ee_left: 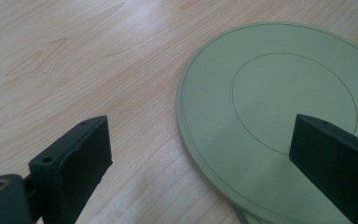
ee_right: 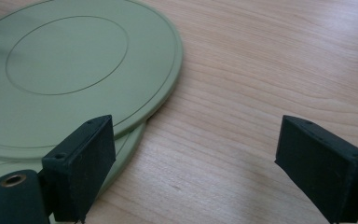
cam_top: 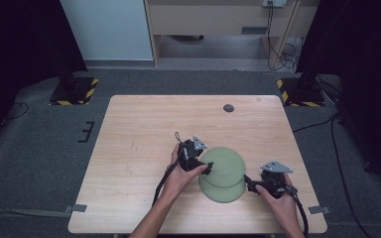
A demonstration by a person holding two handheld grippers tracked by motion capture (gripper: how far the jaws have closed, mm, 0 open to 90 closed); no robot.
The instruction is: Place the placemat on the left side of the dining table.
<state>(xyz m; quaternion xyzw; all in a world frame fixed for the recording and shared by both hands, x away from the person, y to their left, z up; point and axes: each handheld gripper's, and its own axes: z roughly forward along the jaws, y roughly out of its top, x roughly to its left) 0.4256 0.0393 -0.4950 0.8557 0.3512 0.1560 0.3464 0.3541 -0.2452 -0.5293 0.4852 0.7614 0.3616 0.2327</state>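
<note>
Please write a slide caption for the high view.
Two hand-held grippers, left and right, flank two stacked green plates on a wooden table.

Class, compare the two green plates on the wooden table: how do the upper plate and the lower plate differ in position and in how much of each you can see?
The upper round green plate lies on top, its whole face with an inner ring showing; the lower round green plate sits beneath, showing as a crescent. The upper plate is shifted farther from the person; the lower plate juts nearer. Both are flat, the same green, and look alike in size.

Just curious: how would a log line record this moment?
left gripper: open, at top plate | right gripper: open, beside bottom plate | plates stacked, offset
</note>
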